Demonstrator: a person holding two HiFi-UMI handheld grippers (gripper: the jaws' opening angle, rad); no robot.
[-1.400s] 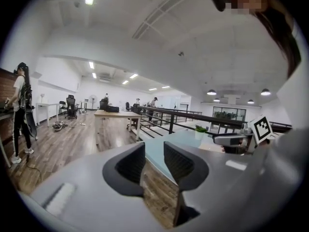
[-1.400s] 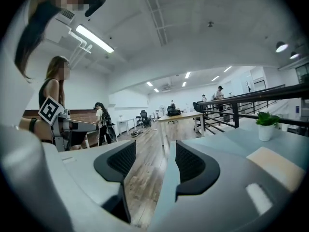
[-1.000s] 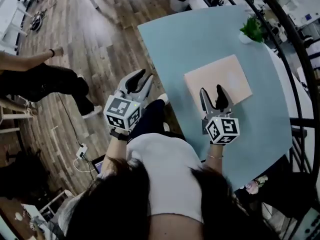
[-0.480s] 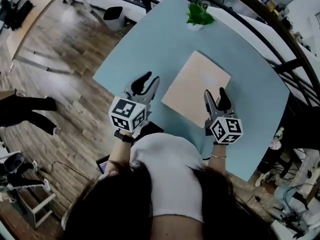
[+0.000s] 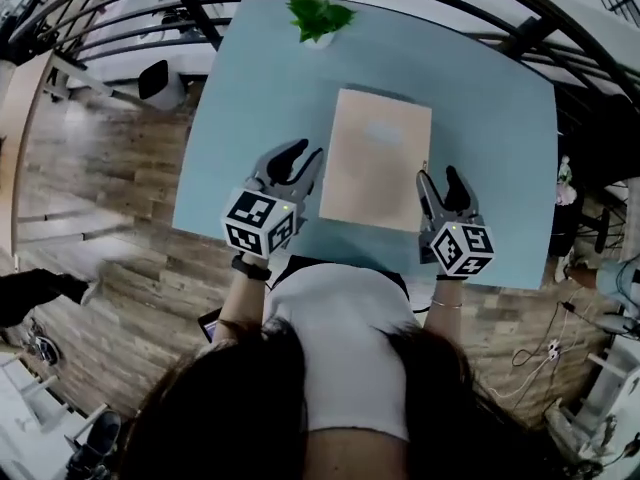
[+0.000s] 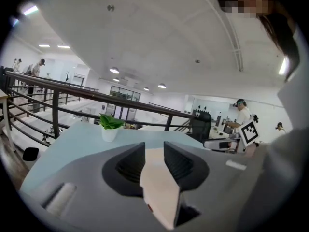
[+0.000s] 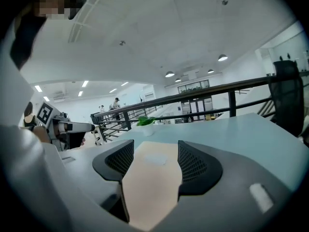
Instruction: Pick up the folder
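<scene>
Pale-blue bench (image 5: 500,108) sits square in the head view now; a second ago it lay skewed to the right. Both pairs of jaws stand apart and empty. The left gripper (image 5: 305,154) is just beside the near left corner of the folder (image 5: 376,158), having come in from over the floor (image 5: 100,198). The right gripper (image 5: 440,175) is at its near right corner. The folder lies flat, and a plant (image 5: 318,16) stands beyond it.
</scene>
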